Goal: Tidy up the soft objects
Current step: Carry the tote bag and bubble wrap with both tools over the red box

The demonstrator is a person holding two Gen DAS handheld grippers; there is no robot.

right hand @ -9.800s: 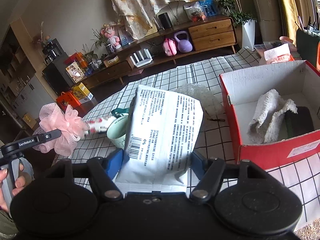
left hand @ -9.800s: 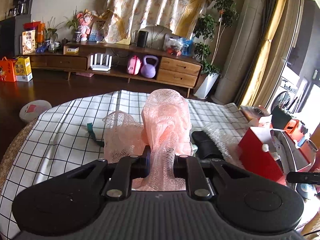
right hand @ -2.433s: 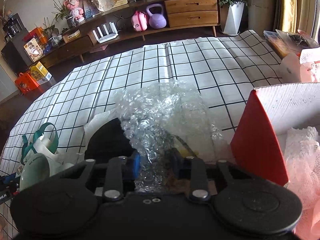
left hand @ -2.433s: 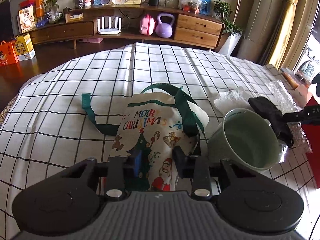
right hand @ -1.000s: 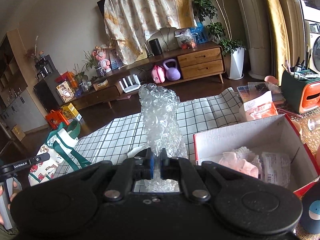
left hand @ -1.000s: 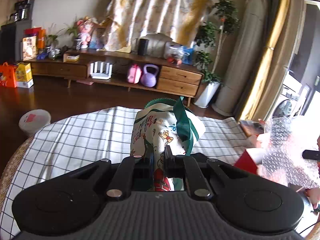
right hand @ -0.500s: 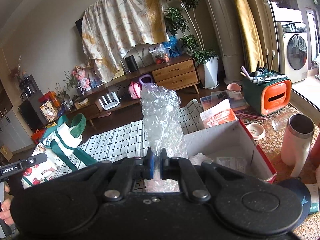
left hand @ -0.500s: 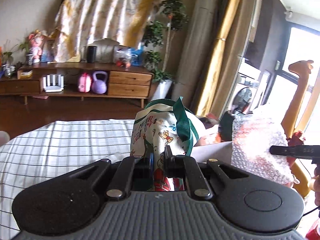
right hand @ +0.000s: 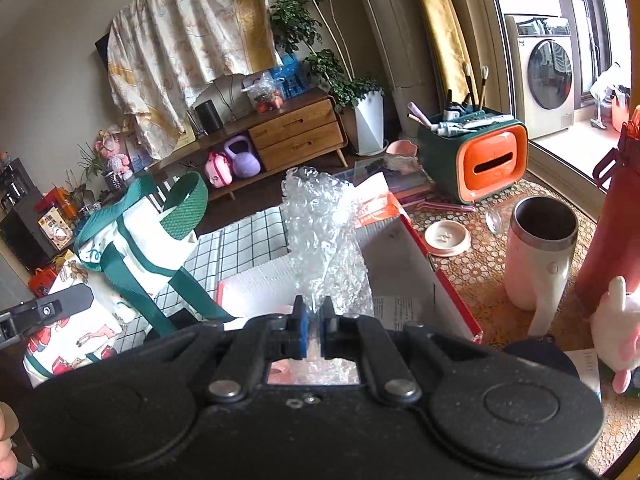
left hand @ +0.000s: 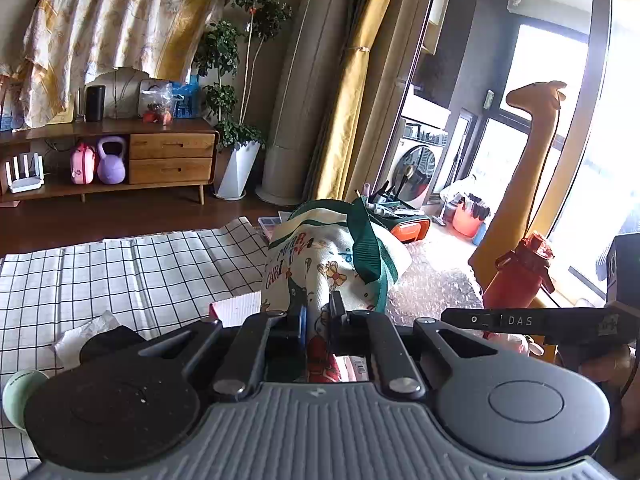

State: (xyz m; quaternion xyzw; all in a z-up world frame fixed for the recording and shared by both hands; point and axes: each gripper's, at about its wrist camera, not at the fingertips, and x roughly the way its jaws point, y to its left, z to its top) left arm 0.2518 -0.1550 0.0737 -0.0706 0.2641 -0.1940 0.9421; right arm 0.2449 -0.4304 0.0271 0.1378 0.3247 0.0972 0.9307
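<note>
The right gripper point(right hand: 313, 322) is pinched almost fully together on the lower edge of a sheet of bubble wrap point(right hand: 322, 236), which stands up from the jaws with its long axis rising and leaning away from the camera. Directly beneath and just beyond those jaws lies the red cardboard box point(right hand: 456, 300), its white inner wall showing on both sides of the wrap, so the drop point is straight ahead and below this claw.

The left gripper point(left hand: 318, 318) is clamped nearly closed on the cloth of the Christmas tote bag point(left hand: 320, 264); the bag bulges upward above the fingers, a green strap looped over its top. From the left wrist view only a corner of the box's wall point(left hand: 236, 308) shows, just left of the jaws, and the bubble wrap lies to the right beyond the bag.

Judging by this, the right hand is the nearer to the box and looks placed to release first, with the bag to follow from its left.
</note>
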